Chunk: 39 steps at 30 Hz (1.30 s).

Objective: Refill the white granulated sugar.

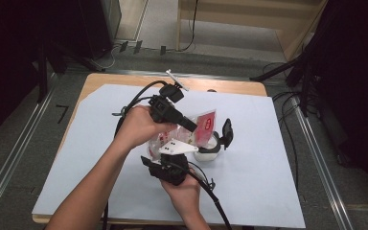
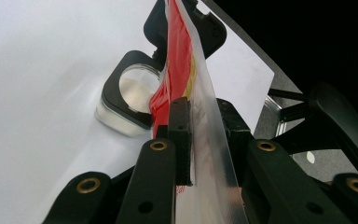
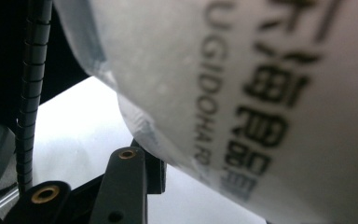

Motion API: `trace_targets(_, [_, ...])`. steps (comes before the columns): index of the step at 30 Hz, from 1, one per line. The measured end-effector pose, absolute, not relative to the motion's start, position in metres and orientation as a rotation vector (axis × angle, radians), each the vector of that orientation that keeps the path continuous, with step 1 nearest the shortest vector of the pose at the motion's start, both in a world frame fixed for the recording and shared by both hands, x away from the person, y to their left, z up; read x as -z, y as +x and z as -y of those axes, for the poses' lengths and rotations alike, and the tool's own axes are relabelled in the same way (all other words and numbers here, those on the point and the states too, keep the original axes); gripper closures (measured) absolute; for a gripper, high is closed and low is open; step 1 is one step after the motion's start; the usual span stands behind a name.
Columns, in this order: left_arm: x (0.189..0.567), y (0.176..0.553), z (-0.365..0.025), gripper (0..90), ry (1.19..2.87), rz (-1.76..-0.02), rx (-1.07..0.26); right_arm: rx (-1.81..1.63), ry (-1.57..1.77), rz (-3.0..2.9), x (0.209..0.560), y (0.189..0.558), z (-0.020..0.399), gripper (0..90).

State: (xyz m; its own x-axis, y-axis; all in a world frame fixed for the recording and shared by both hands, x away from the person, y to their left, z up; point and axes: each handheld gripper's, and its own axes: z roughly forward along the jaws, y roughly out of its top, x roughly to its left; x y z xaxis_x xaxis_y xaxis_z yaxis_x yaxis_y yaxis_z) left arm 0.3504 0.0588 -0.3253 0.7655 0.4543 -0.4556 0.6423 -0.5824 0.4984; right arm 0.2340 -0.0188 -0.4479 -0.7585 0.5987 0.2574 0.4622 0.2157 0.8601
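A plastic bag point(image 1: 205, 125) with red and white print and a clear top edge hangs tilted over a small clear container point(image 1: 208, 152). The container's black hinged lid point(image 1: 227, 132) stands open. My left gripper point(image 2: 205, 135) is shut on the bag's clear edge point(image 2: 214, 154), both pads pressed on the film, and below it the container's rim point(image 2: 121, 100) lies on the white sheet. My right gripper point(image 1: 172, 160) comes from below the bag's bulging white lower part point(image 3: 242, 93), which bears black print. One of its fingers point(image 3: 127, 183) presses against that bulge; the other is hidden behind the bag.
A white sheet point(image 1: 100, 158) covers a wooden table point(image 1: 96, 79). A small white stick-like thing point(image 1: 177, 80) lies at the table's far edge. Cables point(image 1: 211, 196) trail from both grippers toward the near edge. Dark stands and floor rails flank the table.
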Motion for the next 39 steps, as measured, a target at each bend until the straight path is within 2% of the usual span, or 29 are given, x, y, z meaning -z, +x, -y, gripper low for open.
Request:
trace_targets(11, [0.332, 0.345, -0.071, 80.6, 2.279, -0.816, 0.375, -1.529, 1.002, -2.356, 0.458, 0.231, 0.011, 61.8])
trace_targets(25, [0.336, 0.346, -0.077, 82.1, 2.265, -0.802, 0.372, -1.557, 0.996, -2.383, 0.467, 0.230, 0.010, 55.5])
trace_targets(39, [0.342, 0.347, -0.088, 83.2, 2.239, -0.812, 0.398, -1.539, 1.012, -2.408, 0.479, 0.232, 0.010, 57.1])
